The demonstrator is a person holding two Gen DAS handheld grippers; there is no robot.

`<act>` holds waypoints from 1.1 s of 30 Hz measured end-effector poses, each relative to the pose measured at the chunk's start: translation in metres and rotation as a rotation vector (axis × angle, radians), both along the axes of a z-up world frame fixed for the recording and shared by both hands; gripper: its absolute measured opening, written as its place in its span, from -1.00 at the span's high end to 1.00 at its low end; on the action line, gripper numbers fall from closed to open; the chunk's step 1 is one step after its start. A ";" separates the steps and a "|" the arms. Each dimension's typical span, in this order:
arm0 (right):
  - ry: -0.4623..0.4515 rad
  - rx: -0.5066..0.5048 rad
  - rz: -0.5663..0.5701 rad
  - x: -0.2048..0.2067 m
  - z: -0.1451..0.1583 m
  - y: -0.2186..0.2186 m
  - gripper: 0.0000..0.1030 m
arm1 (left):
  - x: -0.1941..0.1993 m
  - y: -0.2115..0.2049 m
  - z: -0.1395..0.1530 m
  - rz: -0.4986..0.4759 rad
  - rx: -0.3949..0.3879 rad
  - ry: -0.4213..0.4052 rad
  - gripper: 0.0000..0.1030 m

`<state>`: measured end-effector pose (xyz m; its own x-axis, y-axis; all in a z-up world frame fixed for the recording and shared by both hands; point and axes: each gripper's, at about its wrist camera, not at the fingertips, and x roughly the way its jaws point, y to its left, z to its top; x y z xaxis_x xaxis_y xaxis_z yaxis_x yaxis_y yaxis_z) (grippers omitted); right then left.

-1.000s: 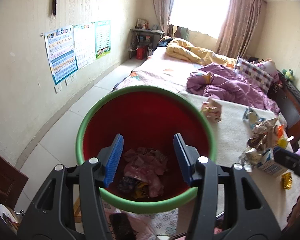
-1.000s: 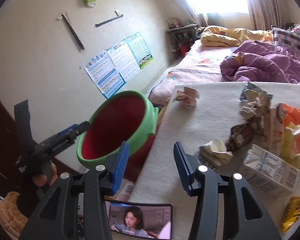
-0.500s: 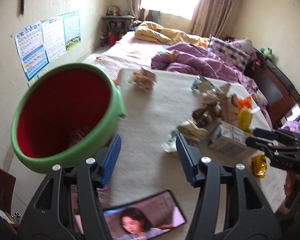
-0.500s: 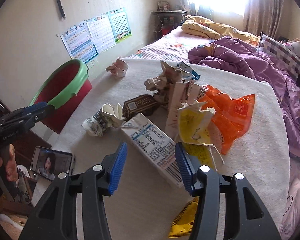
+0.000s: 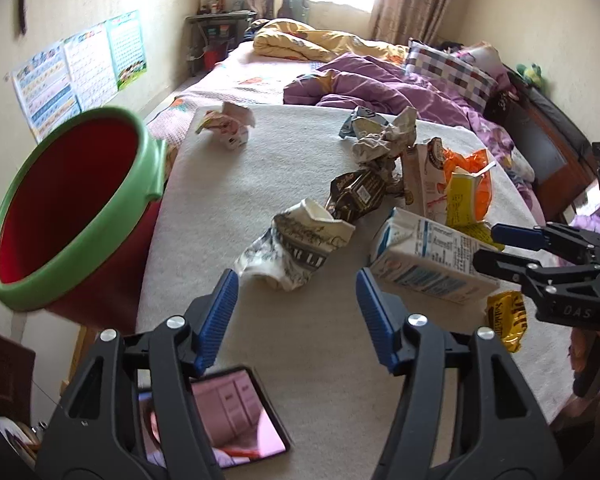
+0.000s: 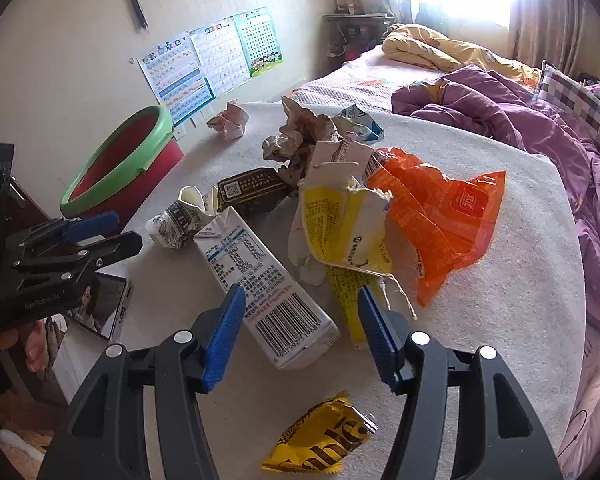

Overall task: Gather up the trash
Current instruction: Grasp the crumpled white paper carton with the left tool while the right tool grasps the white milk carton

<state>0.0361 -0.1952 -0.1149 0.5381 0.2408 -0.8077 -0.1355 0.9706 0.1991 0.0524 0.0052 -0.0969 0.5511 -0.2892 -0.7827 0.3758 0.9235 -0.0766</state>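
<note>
Trash lies in a heap on a round table with a cream cloth [image 5: 228, 200]. A crumpled printed carton [image 5: 296, 246] sits just ahead of my left gripper [image 5: 296, 280], whose jaws are opening with nothing between them. Over the near end of a white milk carton [image 6: 268, 292] hovers my right gripper [image 6: 300, 294], its jaws also opening and its pads apart from the carton. That milk carton [image 5: 424, 256] shows in the left wrist view too. A red bin with a green rim [image 5: 72, 208] stands at the table's left edge [image 6: 120, 168].
More trash: a dark wrapper [image 6: 252, 190], yellow torn pack [image 6: 340, 232], orange bag [image 6: 432, 216], crumpled paper [image 6: 300, 132], a pink wad [image 5: 228, 124], a yellow snack wrapper [image 6: 324, 436]. A phone [image 5: 228, 412] lies at the near table edge. A bed [image 5: 340, 64] is behind.
Both grippers swung from the bin over to the table's trash and sank toward it. Their jaws have widened. The left now faces the crumpled carton, the right the milk carton.
</note>
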 end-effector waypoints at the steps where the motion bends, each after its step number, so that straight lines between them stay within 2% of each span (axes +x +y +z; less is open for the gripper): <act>1: 0.007 0.010 0.001 -0.001 -0.002 -0.002 -0.11 | 0.006 -0.005 -0.003 -0.022 0.025 0.000 -0.20; 4: 0.028 0.031 0.013 -0.004 -0.009 -0.006 -0.11 | 0.024 -0.012 -0.014 -0.039 0.086 0.027 -0.23; 8: 0.046 0.079 0.029 -0.006 -0.012 -0.007 -0.08 | 0.043 -0.019 -0.032 -0.037 0.129 0.069 -0.23; 10: 0.054 0.088 0.040 -0.007 -0.013 -0.006 0.02 | 0.050 -0.021 -0.039 -0.027 0.129 0.092 -0.23; 16: 0.062 0.156 0.050 -0.007 -0.014 -0.004 -0.01 | 0.053 -0.025 -0.052 -0.029 0.129 0.139 -0.22; 18: 0.061 0.149 0.049 -0.006 -0.014 -0.003 -0.01 | 0.052 -0.024 -0.052 -0.009 0.127 0.132 -0.12; 23: 0.057 0.130 0.041 -0.004 -0.016 0.001 -0.02 | 0.045 -0.015 -0.046 0.036 0.099 0.118 -0.07; 33: 0.027 0.091 0.055 0.009 -0.018 0.008 -0.10 | 0.012 -0.003 -0.017 0.108 -0.033 0.111 -0.07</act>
